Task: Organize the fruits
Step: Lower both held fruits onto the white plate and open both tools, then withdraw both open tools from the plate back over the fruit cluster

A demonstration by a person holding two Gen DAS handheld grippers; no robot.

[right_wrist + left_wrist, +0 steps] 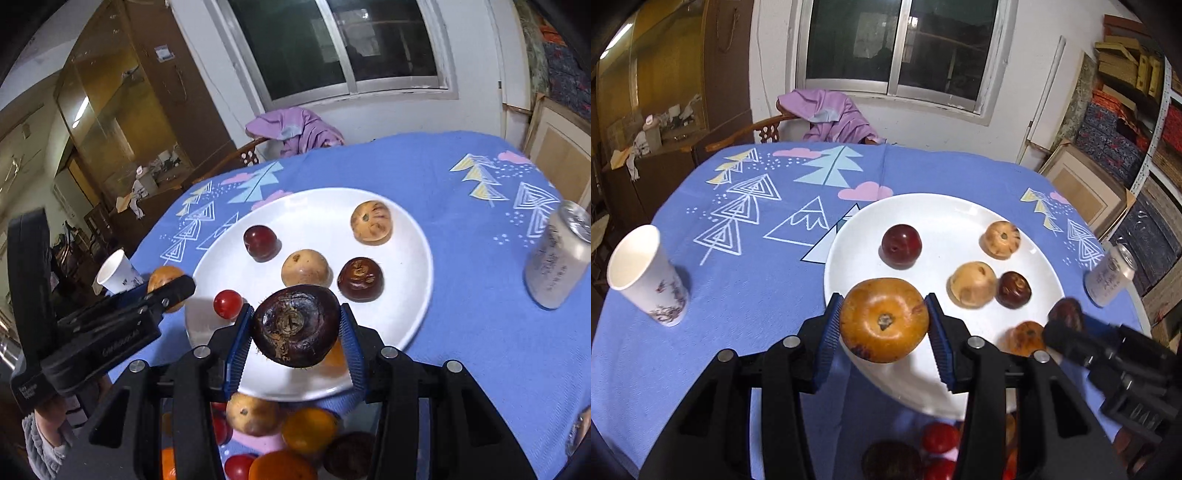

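Observation:
My left gripper point(884, 306) is shut on a large orange-brown fruit point(884, 319), held above the near left rim of the white plate point(942, 206). My right gripper point(295, 314) is shut on a dark purple-brown fruit point(295, 325) above the plate's point(406, 240) near edge. On the plate lie a dark red fruit point(260, 242), two tan fruits point(371, 221) point(304, 271), a dark brown one point(360, 278) and an orange one partly hidden behind the held fruit. Each gripper appears in the other's view: right gripper point(1063, 325), left gripper point(173, 288).
A pile of red, orange and dark fruits point(295, 428) lies on the blue tablecloth just below the grippers. A paper cup point(646, 275) stands at the left, a drink can point(557, 258) at the right. A small red fruit point(228, 303) sits by the plate's left rim.

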